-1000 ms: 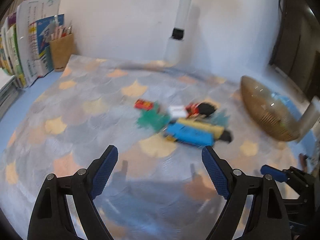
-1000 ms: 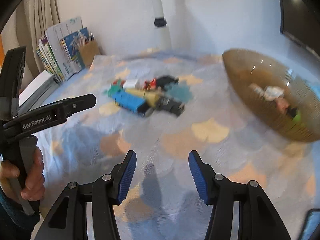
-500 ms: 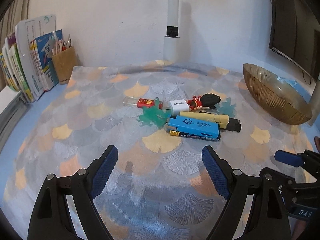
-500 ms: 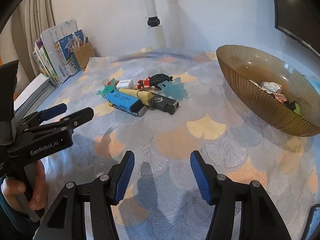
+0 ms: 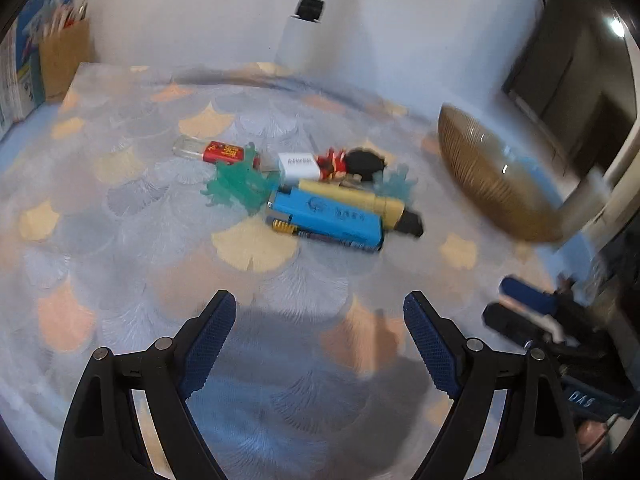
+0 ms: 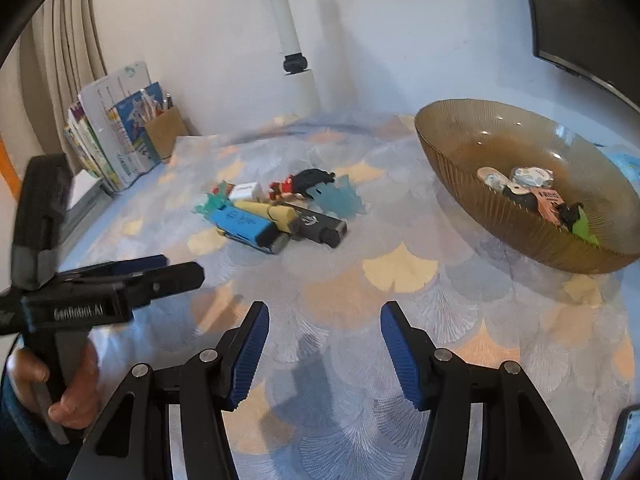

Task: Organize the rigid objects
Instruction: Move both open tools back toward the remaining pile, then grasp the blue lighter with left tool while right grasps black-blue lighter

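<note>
- Left gripper (image 5: 316,332): jaws set wide, nothing between them, above the patterned surface (image 5: 120,216).
- Right gripper (image 6: 324,344): jaws moderately apart, nothing between them.
- Object cluster (image 5: 320,196): lies ahead of both sets of jaws, well clear of the tips. It comprises a blue rectangular case (image 5: 326,216), a yellow cylinder (image 5: 352,198), a white block (image 5: 299,165), green figures and a black piece, all touching.
- Amber ribbed bowl (image 6: 472,184): ahead and right of the right jaws, containing small items.
</note>
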A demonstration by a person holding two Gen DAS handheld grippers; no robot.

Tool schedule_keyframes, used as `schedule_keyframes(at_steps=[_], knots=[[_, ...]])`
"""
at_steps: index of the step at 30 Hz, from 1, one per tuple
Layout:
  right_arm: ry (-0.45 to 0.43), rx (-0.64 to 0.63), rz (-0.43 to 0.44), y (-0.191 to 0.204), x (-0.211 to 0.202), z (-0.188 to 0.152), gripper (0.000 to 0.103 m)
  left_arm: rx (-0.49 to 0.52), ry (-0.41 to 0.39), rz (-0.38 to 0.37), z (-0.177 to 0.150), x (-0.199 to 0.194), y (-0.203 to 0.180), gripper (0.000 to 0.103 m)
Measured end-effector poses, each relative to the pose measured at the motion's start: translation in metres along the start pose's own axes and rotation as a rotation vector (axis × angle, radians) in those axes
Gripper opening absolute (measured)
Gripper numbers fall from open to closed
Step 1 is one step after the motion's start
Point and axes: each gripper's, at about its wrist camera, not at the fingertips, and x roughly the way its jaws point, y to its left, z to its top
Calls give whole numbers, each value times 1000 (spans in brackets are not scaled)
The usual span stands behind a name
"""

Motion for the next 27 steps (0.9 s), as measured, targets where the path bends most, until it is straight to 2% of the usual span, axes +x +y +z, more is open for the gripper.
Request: schedule_keyframes(at_steps=[2,4,6,7,13,14,16,19,23,27], knots=[[43,-38,-26,3,2,11,57,21,-18,32,9,0,-6,85],[107,-71,-52,5,11,20,57,39,4,38,19,9,-17,85],[168,-87,-70,2,22,27,57,72,14,102,24,22,-29,85],[176,-94,-69,0,27,31,57,89,14,141,27,31,-36,85],[198,-102,-39,-7,41,40,57,70,23,196,34,58,-33,84],[203,-103,-30,-7,43,41,57,64,30,182,35,59,-30,82],[210,-117,-11,-4,48,42,57,59,40,162,31,53,-24,79],[208,-162,22,7,52,48,57,56,49,188,20,41,-10,79],[208,-224,114,32,60,53,56,9,45,228,6,18,18,79],[235,-256,138,49,78,53,49,-66,34,209,4,3,42,78]])
